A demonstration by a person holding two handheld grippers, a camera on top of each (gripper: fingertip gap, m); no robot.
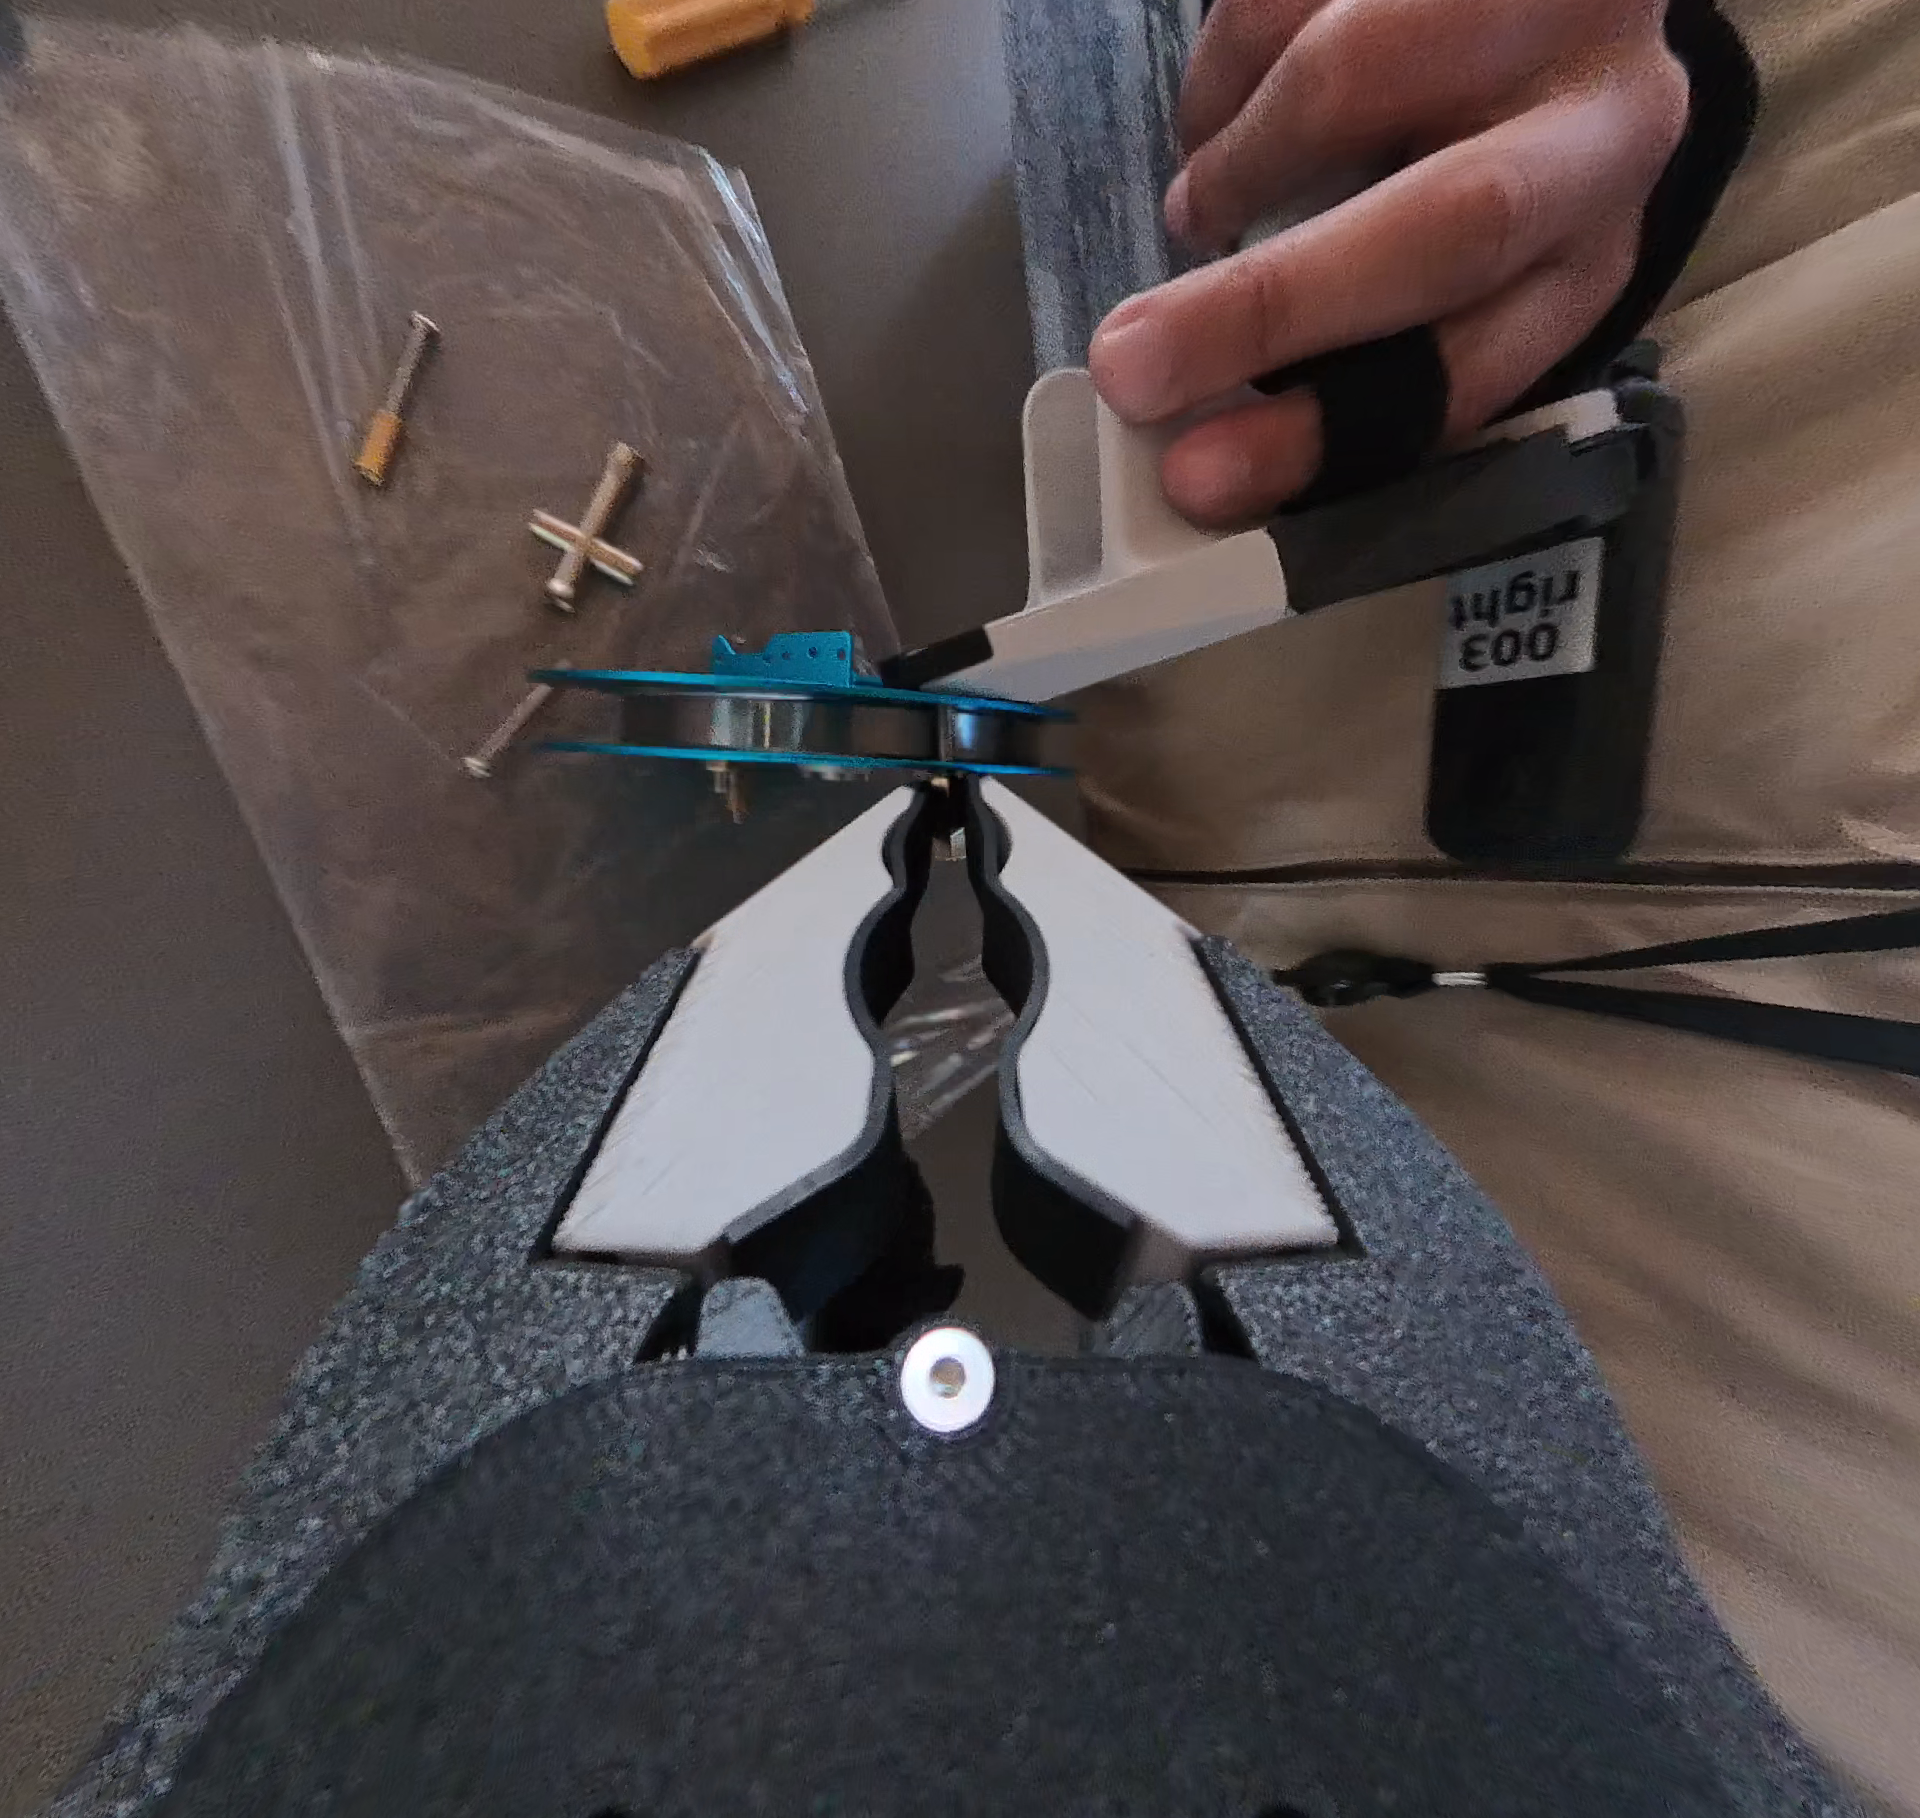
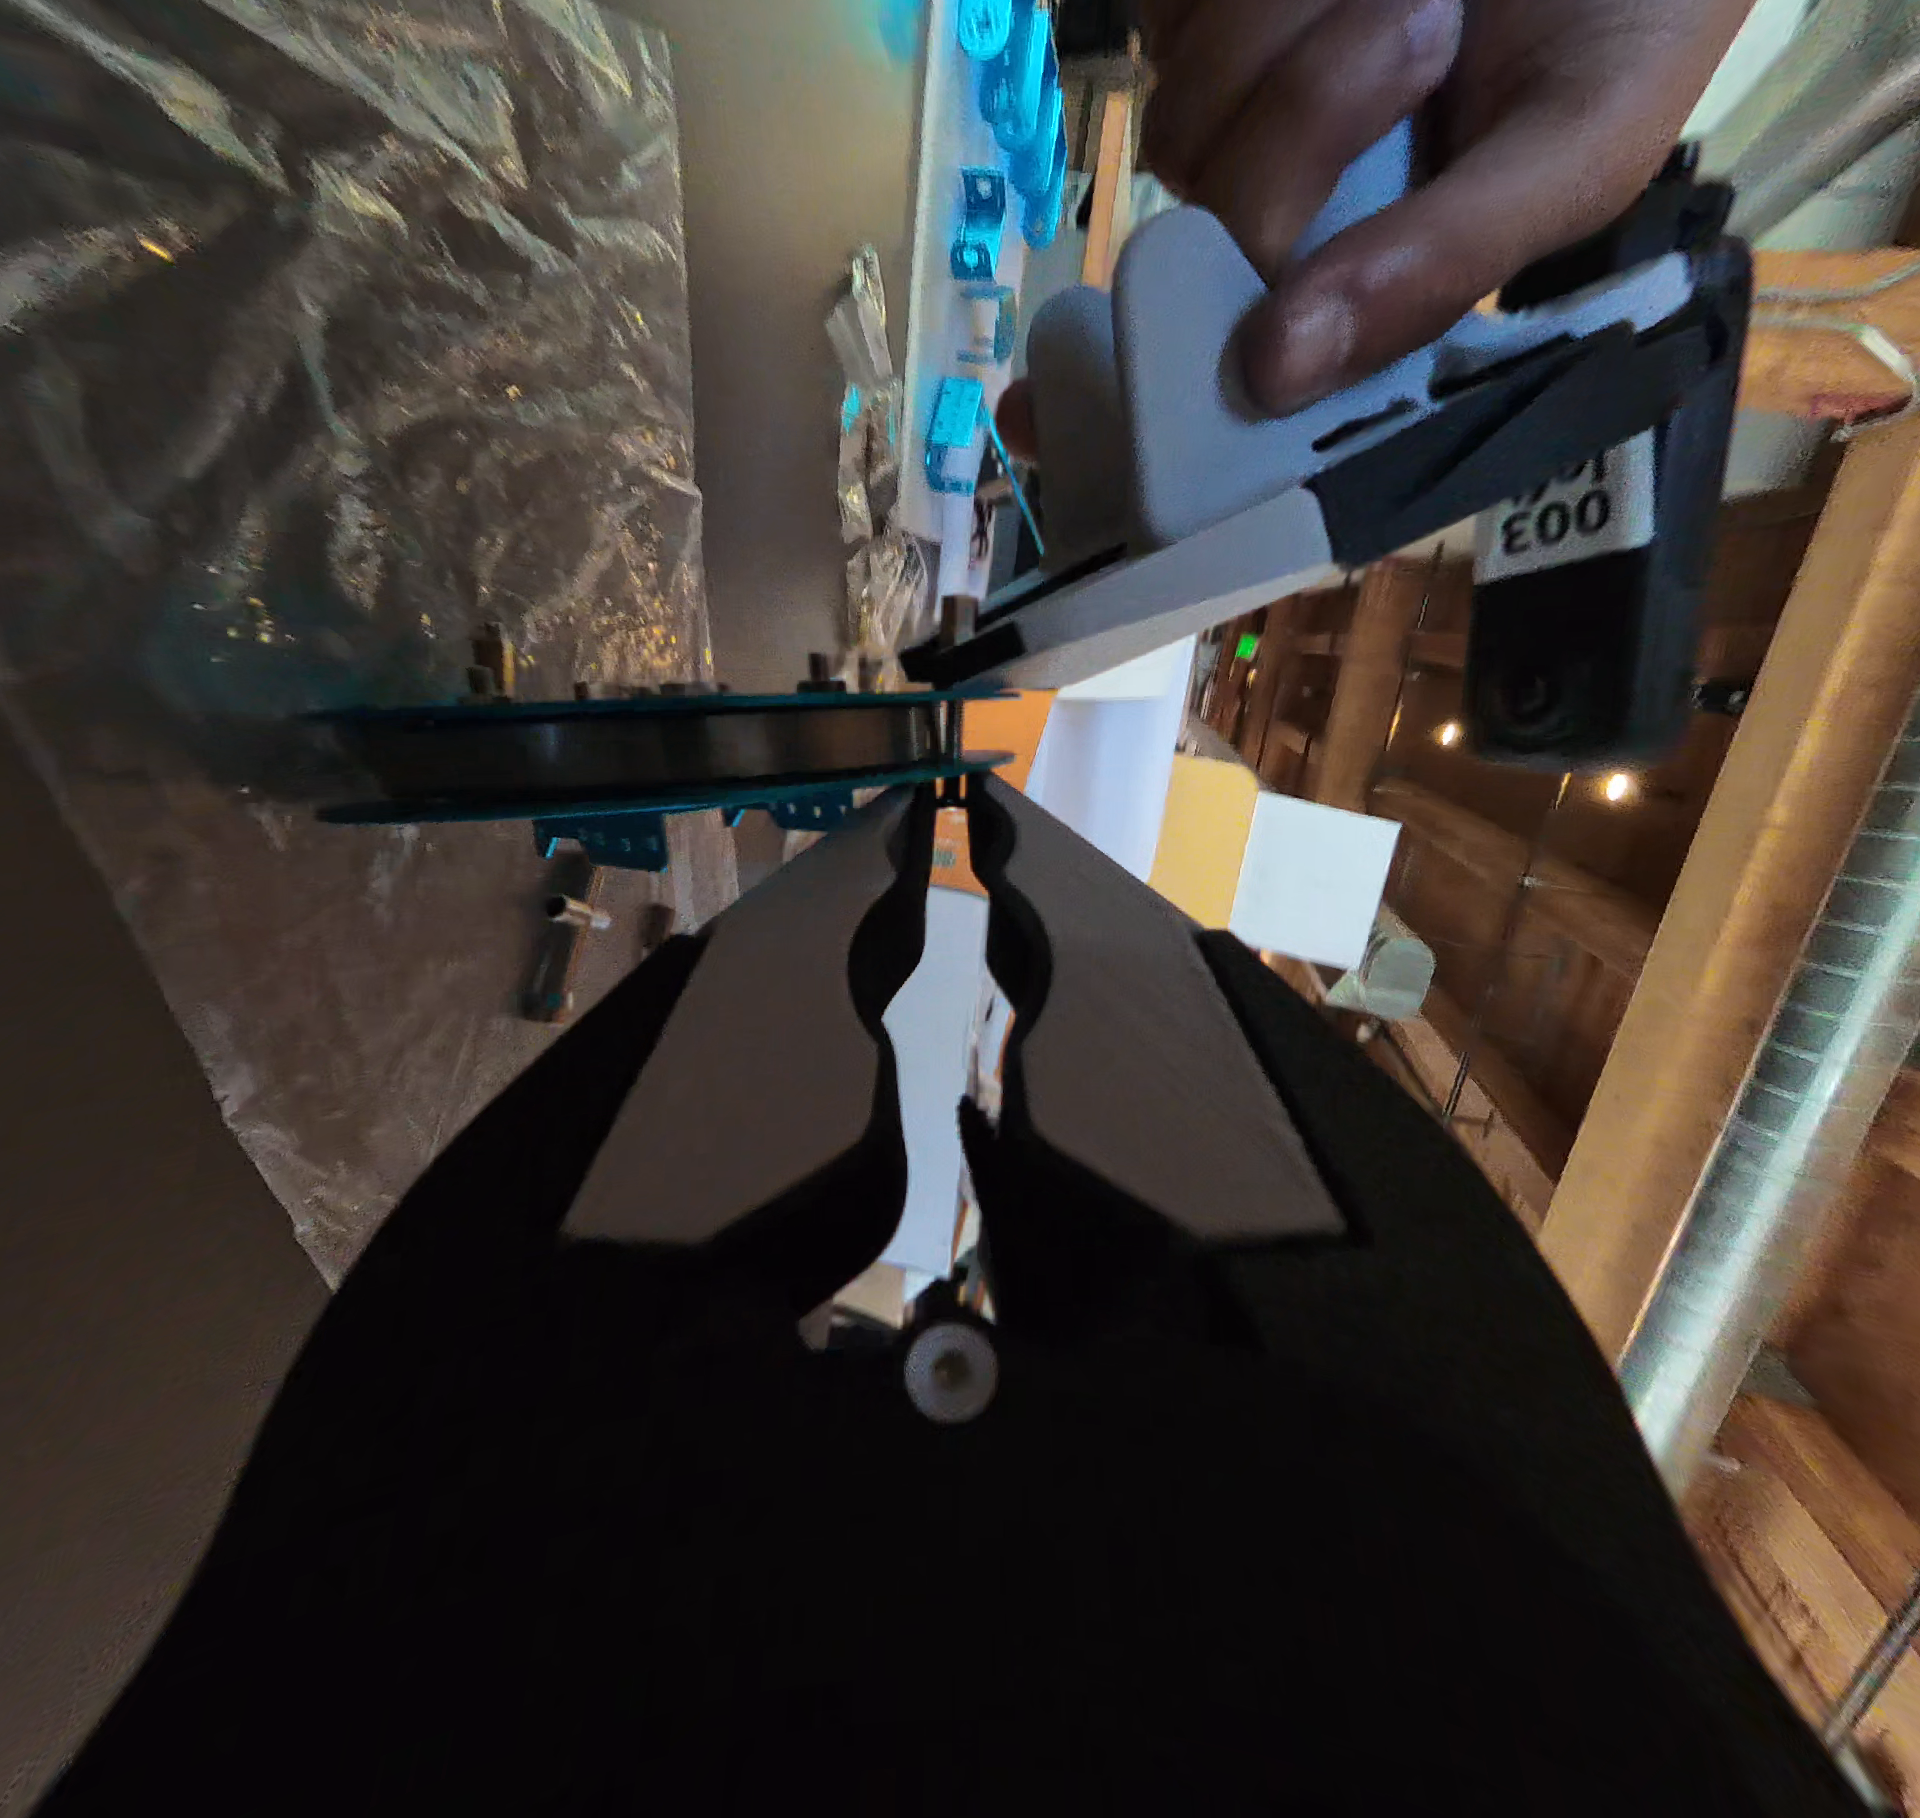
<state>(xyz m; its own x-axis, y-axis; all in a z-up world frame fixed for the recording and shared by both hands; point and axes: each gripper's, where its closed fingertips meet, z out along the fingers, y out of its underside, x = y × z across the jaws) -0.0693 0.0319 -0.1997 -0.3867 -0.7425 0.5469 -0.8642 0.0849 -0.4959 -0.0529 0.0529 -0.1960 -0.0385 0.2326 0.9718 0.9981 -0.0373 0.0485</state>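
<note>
Blue disc assembly (image 1: 800, 719): two thin blue round plates with a steel ring sandwiched between them, held edge-on above the brown counter (image 1: 156, 937); small blue bracket on its upper face.

Left claw (image 1: 943, 812): fingers nearly together, pinched on a small metal stud or nut at the underside of the disc assembly's near rim.

Right claw (image 2: 948, 794): fingers likewise drawn close, tips at the disc assembly's rim; exactly what they pinch cannot be told. In the left view its black tip meets the assembly's upper plate. A hand (image 1: 1403, 179) grips its white handle.

Clear plastic bag (image 1: 416, 418): flat on the counter behind the disc assembly.

Loose screws (image 1: 587, 527): several on the bag beyond the assembly, two crossed.

Screwdriver (image 1: 727, 7), orange handle: on the counter, well beyond the assembly, past the bag.
</note>
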